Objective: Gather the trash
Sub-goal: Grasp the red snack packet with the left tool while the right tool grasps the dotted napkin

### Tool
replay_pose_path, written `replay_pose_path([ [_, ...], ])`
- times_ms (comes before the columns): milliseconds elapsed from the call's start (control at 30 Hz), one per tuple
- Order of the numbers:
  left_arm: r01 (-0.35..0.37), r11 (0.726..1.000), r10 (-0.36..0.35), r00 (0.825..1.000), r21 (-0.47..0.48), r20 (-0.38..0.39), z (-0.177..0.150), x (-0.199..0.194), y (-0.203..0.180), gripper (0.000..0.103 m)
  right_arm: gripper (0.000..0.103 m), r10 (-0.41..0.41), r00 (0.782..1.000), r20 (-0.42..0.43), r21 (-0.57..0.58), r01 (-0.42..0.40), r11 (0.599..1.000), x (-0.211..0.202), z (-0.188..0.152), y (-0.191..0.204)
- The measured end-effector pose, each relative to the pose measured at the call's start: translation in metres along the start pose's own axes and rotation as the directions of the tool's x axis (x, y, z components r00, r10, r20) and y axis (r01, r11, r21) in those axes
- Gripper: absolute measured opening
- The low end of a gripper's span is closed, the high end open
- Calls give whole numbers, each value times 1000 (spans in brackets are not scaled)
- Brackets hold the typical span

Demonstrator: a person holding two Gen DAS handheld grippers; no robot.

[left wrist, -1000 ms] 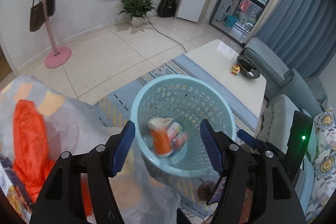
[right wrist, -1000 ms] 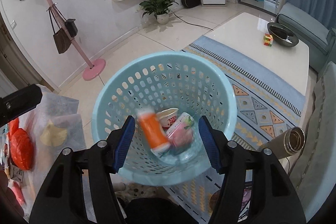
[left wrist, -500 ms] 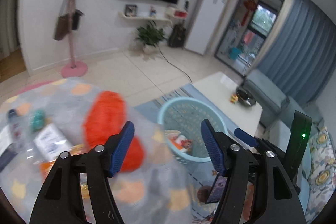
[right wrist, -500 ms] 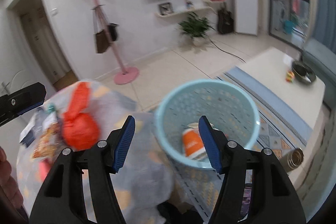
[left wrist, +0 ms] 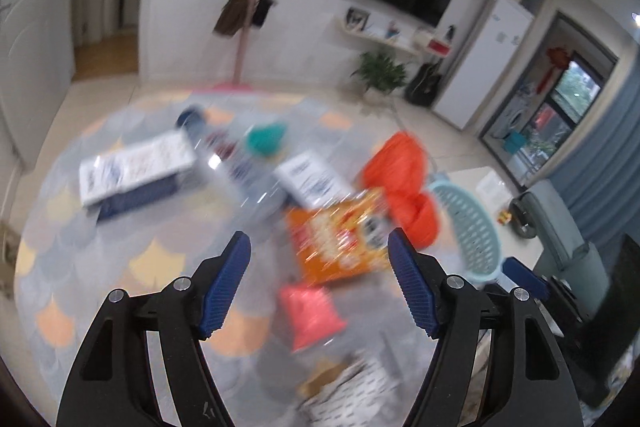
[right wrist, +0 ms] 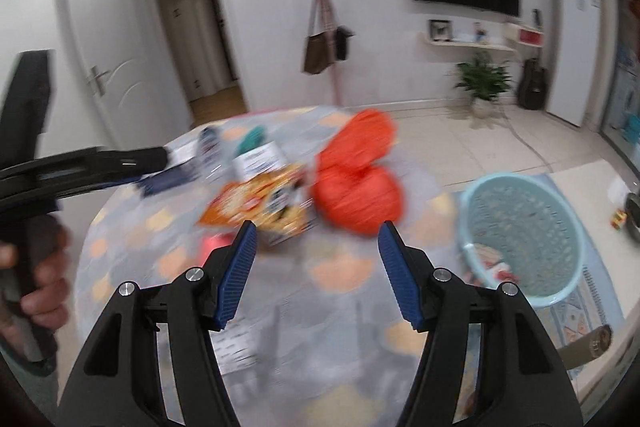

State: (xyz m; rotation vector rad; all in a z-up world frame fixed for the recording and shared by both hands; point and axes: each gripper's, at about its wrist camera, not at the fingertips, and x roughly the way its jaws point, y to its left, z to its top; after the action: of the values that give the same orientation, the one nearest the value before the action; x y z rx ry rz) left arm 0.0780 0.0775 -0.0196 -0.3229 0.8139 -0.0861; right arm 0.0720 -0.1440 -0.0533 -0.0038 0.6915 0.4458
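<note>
While both views blur, left gripper (left wrist: 319,254) released and empty, right gripper (right wrist: 313,242) released, orange packet (left wrist: 340,241) at 12 o'clock, basket (right wrist: 520,233) at 3 o'clock.

Your trash lies blurred on the round table (left wrist: 120,267), mostly on its right half. An orange snack bag (left wrist: 340,239) lies flat near the right edge, with a small pink packet (left wrist: 312,311) just nearer you. A crumpled red bag (left wrist: 400,179) bulges at the right edge, touching the snack bag. A white box (left wrist: 308,179) lies behind the snack bag, a teal lump (left wrist: 266,139) nearer the far edge. Off the table's right edge your pale blue basket (right wrist: 520,227) stands upright on the floor, holding a few wrappers (right wrist: 492,267).
</note>
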Motion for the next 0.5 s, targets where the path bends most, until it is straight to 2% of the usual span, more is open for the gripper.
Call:
replay_pose_path([
  [167,4,1000,-5,996,-7,-88,-24,31,11,70,59,59,997,-42,-31,-60,998,7,-32,32],
  [333,-16,1000,20,990,26,-137,-39,58,7,69,59,89,991,-100,-61,-96,994,9,-62,47],
  [400,-28,999,34,987,43,-159,-41,70,5,65,59,94,987,-128,-60,-103,993,10,-71,46],
  [467,-28,998,37,983,51,-182,-45,77,5,48,59,97,983,-158,-58,-107,993,11,-80,46],
  [500,-26,998,36,981,55,-189,-47,80,5,48,59,99,981,-168,-55,-110,992,12,-84,46],
])
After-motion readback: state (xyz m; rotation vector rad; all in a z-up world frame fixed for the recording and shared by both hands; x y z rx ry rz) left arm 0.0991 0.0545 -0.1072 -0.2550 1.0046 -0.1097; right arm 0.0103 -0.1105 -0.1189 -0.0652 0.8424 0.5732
